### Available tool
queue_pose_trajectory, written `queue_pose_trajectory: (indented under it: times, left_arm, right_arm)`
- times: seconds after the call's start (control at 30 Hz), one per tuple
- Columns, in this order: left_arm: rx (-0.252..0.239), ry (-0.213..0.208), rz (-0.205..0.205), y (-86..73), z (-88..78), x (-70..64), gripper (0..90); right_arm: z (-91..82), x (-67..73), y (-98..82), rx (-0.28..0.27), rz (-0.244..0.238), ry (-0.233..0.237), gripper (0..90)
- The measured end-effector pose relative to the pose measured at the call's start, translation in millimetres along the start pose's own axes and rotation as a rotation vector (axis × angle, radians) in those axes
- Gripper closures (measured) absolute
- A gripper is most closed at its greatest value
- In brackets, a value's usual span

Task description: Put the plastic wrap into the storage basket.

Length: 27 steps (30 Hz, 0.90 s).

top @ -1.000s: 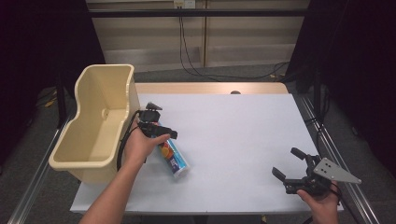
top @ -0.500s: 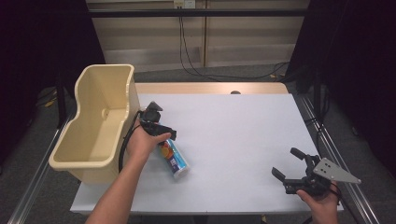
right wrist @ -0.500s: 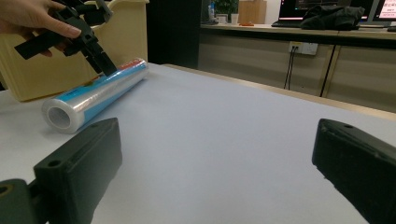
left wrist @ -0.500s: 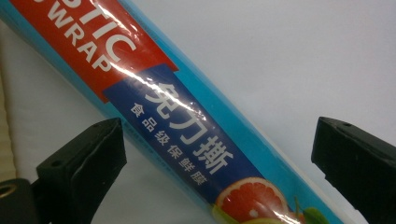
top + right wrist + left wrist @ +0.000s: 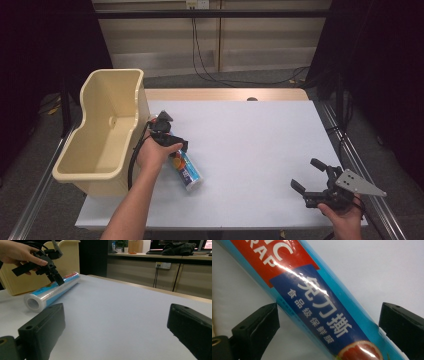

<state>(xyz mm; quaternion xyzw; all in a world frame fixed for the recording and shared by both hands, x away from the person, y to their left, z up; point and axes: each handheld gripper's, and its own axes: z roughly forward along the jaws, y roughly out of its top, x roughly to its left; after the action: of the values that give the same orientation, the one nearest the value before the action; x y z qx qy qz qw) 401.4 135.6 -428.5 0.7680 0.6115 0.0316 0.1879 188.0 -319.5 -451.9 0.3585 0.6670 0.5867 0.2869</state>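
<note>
Left gripper (image 5: 170,141), left of centre: jaws spread astride cling-film roll (image 5: 186,170) | Right gripper (image 5: 316,180), lower right: released, empty

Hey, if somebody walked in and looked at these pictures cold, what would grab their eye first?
Probably the roll of cling wrap, bright blue and red, lying on the white table near its left side, with the left gripper lowered over it, jaws open on either side. Next, the big cream plastic bin at the table's left edge. The right gripper is open near the front right corner, holding nothing.
</note>
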Motion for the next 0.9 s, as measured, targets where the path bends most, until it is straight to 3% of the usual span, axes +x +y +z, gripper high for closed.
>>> queue_pose_trajectory:
  times: [0.3,0.6,0.73,0.9]
  left_arm:
    - [0.005,0.028,-0.021,-0.4,6.7,-3.1,0.0]
    - [0.040,0.008,-0.083,-4.8,26.1,-4.4,0.9]
    - [0.036,0.018,-0.091,-4.6,29.4,-6.2,2.4]
    - [0.058,0.036,-0.137,-3.2,30.4,-7.7,6.9]
  right_arm:
    - [-0.5,0.2,0.3,-0.003,0.000,0.003,1.3]
    - [-0.9,0.7,1.0,-0.009,0.001,0.006,1.3]
    - [-1.0,0.3,0.7,-0.009,0.002,0.007,1.3]
    - [-1.2,-0.1,1.0,-0.010,0.002,0.007,1.3]
